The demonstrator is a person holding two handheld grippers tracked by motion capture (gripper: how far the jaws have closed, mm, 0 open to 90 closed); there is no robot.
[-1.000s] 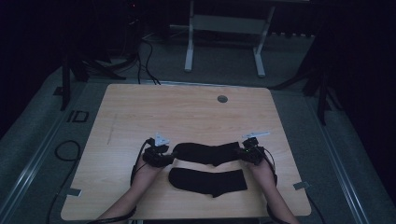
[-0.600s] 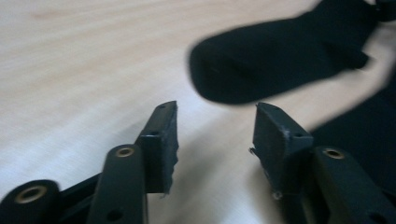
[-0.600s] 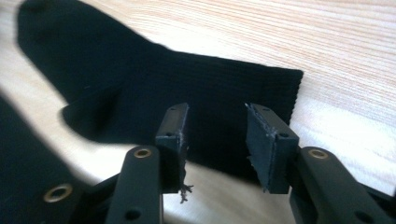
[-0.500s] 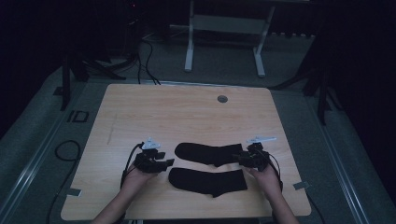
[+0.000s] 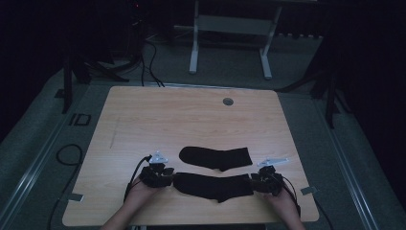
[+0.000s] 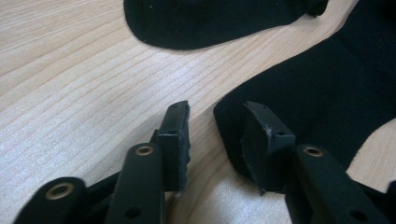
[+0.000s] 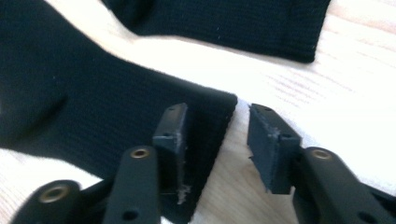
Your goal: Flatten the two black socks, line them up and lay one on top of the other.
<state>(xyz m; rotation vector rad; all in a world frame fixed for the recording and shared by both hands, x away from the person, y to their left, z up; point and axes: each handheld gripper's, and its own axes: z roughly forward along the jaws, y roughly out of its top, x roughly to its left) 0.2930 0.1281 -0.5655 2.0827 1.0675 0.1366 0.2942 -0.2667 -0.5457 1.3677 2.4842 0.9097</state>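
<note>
**Q:** what's on the table rn?

**A:** two black knit socks on pale wood-grain table [image 5: 191, 115]. Near sock [image 5: 213, 186] lies flat between my grippers, far sock [image 5: 215, 157] just beyond it, toward 12 o'clock.

**Q:** and your grippers?

**A:** my left gripper [image 6: 215, 128] is spread moderately, holding nothing, its right jaw over the sock's rounded end. Right gripper [image 7: 217, 135] is equally parted, straddling the ribbed cuff corner. My hands reach in from 6 o'clock, low at each sock end.
</note>
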